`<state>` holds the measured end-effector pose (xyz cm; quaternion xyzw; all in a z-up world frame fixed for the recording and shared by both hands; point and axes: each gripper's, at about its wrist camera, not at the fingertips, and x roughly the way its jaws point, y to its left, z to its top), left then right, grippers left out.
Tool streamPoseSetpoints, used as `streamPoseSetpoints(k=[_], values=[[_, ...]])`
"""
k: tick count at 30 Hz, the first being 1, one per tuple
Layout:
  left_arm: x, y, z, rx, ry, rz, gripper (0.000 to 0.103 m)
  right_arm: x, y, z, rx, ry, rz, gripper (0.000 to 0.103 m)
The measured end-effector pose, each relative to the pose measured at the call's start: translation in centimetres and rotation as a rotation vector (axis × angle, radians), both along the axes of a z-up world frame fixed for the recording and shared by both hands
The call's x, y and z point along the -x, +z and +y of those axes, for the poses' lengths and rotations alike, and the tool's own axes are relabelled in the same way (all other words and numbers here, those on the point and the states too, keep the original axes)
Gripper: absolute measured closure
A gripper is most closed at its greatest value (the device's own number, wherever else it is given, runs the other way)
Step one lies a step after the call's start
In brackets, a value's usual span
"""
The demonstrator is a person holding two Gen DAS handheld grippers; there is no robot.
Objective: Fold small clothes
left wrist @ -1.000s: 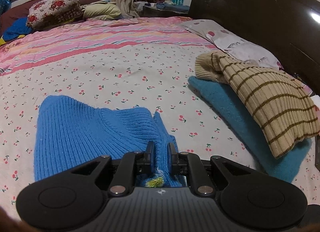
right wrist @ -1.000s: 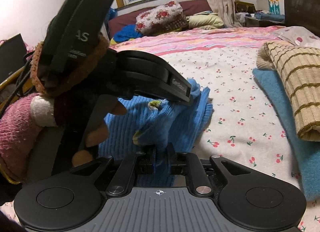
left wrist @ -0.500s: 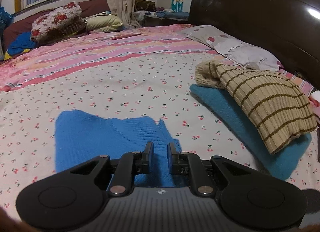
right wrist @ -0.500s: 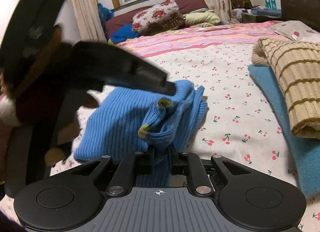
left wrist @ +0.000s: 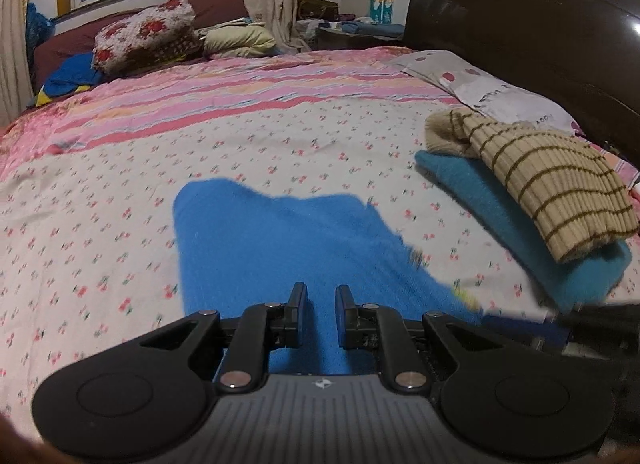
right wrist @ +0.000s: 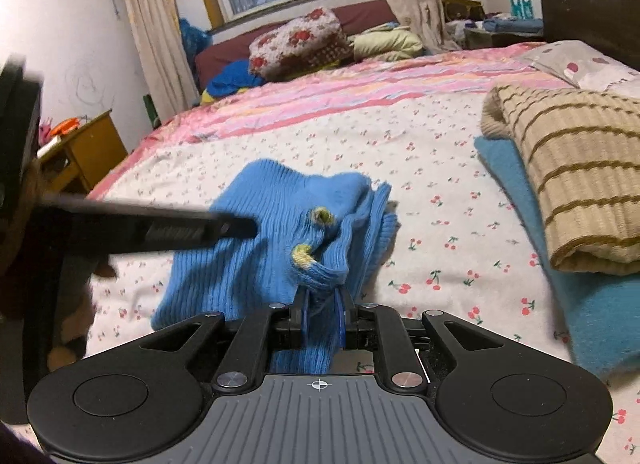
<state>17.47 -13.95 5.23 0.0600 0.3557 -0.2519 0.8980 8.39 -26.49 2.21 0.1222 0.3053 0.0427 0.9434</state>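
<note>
Blue knit garment (right wrist: 280,248): one, lower centre of the right wrist view, lying on the cherry-print bedspread (right wrist: 440,200); two yellow-green spots on it.
Right gripper (right wrist: 322,306): clenched on a bunched edge of the blue garment.
Left gripper (left wrist: 321,306): jaws narrowly apart, nothing between them, hovering above the blue cloth.
Folded stack, right of frame: two pieces, tan striped sweater (left wrist: 552,188) on teal garment (left wrist: 520,240).
Pillow (left wrist: 496,92): print too blurred to read.
</note>
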Motion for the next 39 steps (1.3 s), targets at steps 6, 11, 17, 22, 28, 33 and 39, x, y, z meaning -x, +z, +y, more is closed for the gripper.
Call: streamPoseSetpoints(k=[6,11,17,22,28,33,39], values=[[1.8,-2.2,0.6,-0.026,-0.035,0.028,0.083,-0.6,0.3,-1.3,-0.031,-0.069,-0.001,0.088],[3.1,-2.7,0.3,-0.056,-0.072,0.002,0.083,-2.9,0.0,-1.6,-0.118,-0.041,0.033,0.077],[4.3,-2.5,2.2,-0.041,-0.070,-0.026,0.079,-3.4,-0.4,-2.4,-0.236,-0.036,0.043,0.074],[4.3,-3.2,3.0,-0.039,-0.048,-0.019,0.078,-4.0,-1.0,-2.1,-0.234,-0.017,0.080,0.071],[4.5,-3.7,3.4,-0.073,-0.040,-0.046,0.074,-4.7,-2.3,-0.4,-0.152,0.027,0.151,0.095],[4.3,-3.2,4.6,-0.042,-0.002,-0.056,0.074,-2.7,-0.6,-1.0,-0.258,0.070,0.123,0.098],[3.6,-4.4,5.0,-0.039,0.010,-0.018,0.074,-2.3,-3.0,-0.2,-0.132,0.026,0.229,0.096]])
